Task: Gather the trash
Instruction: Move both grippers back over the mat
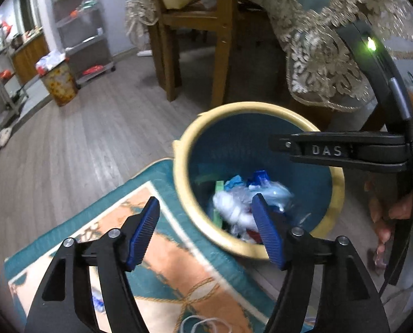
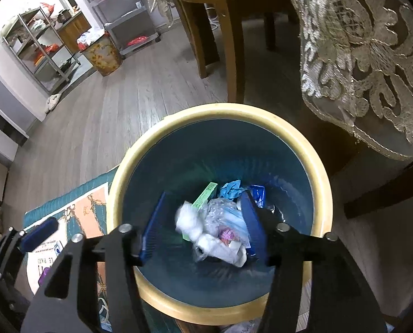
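Observation:
A round bin with a cream rim and teal inside stands on the floor by a rug. In it lie crumpled white tissue, clear plastic, a green box and blue wrappers. My right gripper is open and empty, held over the bin's mouth; its body shows at the right of the left wrist view. My left gripper is open and empty, above the rug at the bin's left rim. One of its blue pads shows in the right wrist view.
A teal and orange rug lies left of the bin. A wooden chair and a table with a lace cloth stand behind it. A flowered bin and metal shelves stand far left on the wood floor.

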A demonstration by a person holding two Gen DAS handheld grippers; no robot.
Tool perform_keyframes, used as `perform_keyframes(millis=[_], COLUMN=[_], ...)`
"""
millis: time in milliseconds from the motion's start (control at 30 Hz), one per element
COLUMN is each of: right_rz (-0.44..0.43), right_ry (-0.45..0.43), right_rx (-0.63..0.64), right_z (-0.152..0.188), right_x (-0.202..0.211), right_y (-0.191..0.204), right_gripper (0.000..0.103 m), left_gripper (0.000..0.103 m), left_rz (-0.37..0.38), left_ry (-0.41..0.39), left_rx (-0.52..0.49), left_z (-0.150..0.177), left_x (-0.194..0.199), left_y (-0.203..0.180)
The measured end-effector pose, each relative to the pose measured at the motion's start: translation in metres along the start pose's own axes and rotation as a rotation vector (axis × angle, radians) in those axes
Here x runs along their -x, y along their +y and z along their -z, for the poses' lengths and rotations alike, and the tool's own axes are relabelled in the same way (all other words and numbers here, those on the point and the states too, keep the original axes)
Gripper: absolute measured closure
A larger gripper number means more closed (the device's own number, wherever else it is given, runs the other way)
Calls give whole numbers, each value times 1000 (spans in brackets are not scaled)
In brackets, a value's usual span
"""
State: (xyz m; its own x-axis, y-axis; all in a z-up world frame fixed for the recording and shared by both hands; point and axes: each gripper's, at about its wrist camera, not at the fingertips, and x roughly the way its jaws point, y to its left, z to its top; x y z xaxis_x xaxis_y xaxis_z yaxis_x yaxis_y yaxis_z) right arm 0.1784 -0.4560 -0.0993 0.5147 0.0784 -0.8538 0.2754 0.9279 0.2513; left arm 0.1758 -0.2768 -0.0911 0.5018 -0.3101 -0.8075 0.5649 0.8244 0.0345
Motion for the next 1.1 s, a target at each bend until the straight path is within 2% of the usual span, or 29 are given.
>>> perform_keyframes(millis=[100,200,367,467,667,900,1000,1100], right_rz=[-1,-15,-47,-64,-82,-77,-72,-78], right_ry=[-4,-14,-23,-26,-28,-2,8,29], right_rx=[18,27,72,112,191,270,317,354], right_z=[0,0,3,7,14,29,37,48], right_x=[0,3,5,6,7,4,3,-1], right_y=[5,13,34,49,75,112,134,158], right_gripper=[30,21,12,10,8,7,6,6], left_gripper=[25,24,22,22,21,21,21,21], left_rz=[-22,-60,-103,-122,-210,-265,-281,-266], left_ry=[-5,-21,-28,-33,-40,-9,3,31], left_rx=[24,37,101,142,189,327,338,354], left_z=[6,16,37,55,93,133,143,153], left_x=[12,29,61,84,116,123,125,120], left_y=[17,36,77,102,143,189,203,213])
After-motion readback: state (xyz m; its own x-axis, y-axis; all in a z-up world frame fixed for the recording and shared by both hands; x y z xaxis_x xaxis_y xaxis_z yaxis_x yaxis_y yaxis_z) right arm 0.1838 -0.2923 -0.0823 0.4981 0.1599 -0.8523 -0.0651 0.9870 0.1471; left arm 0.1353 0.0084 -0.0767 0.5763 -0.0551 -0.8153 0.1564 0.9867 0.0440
